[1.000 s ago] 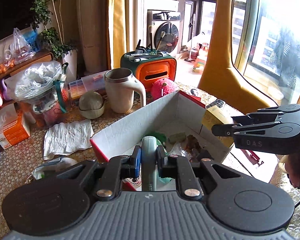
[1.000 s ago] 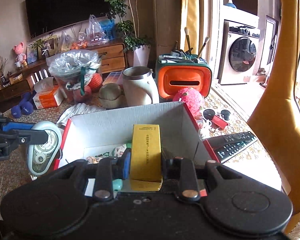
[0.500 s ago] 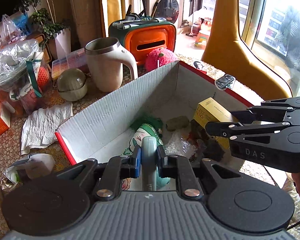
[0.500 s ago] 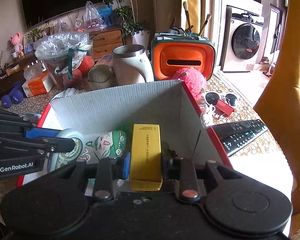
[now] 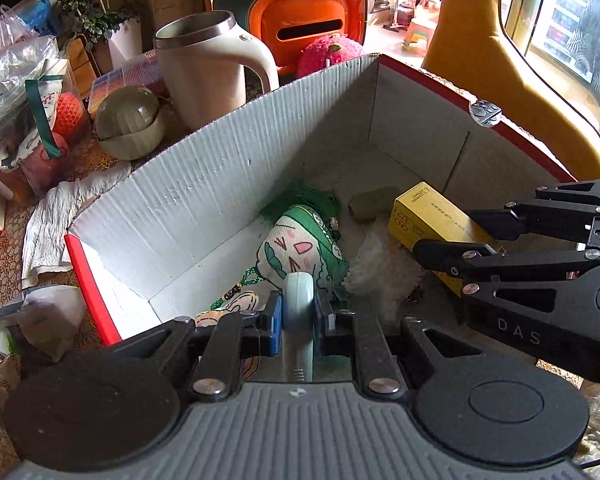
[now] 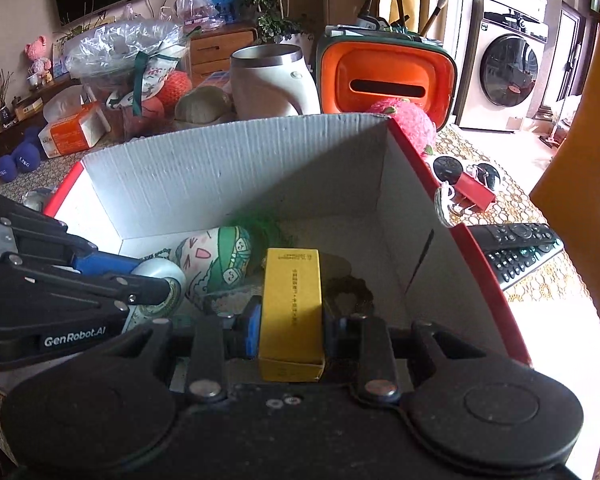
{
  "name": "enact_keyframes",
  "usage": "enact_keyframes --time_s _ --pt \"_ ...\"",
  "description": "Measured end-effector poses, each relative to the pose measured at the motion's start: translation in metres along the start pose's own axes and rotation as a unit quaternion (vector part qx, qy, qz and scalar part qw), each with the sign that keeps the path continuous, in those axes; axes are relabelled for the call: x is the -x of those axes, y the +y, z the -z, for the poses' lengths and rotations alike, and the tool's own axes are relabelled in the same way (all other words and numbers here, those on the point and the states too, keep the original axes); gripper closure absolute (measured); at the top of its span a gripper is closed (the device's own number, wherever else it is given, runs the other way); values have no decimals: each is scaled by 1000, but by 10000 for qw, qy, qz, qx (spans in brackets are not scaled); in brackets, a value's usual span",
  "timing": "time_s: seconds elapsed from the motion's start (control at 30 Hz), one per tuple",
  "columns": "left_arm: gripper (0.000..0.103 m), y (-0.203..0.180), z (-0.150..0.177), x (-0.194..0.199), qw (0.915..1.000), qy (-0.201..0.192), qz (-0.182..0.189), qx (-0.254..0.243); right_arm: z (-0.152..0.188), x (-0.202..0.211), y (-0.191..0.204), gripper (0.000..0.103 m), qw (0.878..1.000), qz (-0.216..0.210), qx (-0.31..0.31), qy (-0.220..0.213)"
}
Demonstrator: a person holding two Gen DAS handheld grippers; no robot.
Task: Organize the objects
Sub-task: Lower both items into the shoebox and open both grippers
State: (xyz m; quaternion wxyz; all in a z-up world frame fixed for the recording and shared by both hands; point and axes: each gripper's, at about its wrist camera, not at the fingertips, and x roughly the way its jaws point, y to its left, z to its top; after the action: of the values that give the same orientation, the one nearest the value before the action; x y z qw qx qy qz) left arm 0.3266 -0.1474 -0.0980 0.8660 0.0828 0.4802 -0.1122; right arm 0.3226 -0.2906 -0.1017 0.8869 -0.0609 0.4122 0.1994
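Inside, box [image 5: 204, 184] holds doll [image 5: 300, 248], sponge [image 5: 370, 204].

yellow box [image 6: 291, 312], white-walled red-edged carton [image 5: 204, 184], green-and-white pouch [image 5: 300, 248]

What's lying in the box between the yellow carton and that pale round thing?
A green-and-white plush doll lies between the yellow carton and pale round thing, inside the box; the right wrist view shows it.

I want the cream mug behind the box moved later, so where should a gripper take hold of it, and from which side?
Take the cream mug by its handle, coming from the orange case's side. The mug stands upright, its body looks too broad for the fingers, and the handle juts out toward that case. The box wall blocks a low approach from here, so come in over it.
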Motion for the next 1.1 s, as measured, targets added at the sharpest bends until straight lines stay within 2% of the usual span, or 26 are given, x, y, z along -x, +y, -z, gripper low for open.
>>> enact_keyframes --time_s 0.23,0.43,0.87,0.9,1.0,1.1 --pt "87 0 3 -6 9999 92 55 29 0 -3 -3 73 9999 -25 -91 95" --pt "87 2 3 -2 9999 22 88 113 -1 0 -3 69 9999 9 -111 120" --pt "86 3 9 23 9995 -164 152 238 -3 33 3 65 9999 -1 -137 -25" --pt "86 4 9 27 9993 -202 164 256 -3 36 4 64 9999 -8 -132 -45" --pt "83 6 11 40 9989 -316 202 289 -2 48 5 51 9998 -8 -176 -131" --pt "77 8 14 54 9984 -440 244 268 -1 59 8 50 9997 -27 -152 -181"
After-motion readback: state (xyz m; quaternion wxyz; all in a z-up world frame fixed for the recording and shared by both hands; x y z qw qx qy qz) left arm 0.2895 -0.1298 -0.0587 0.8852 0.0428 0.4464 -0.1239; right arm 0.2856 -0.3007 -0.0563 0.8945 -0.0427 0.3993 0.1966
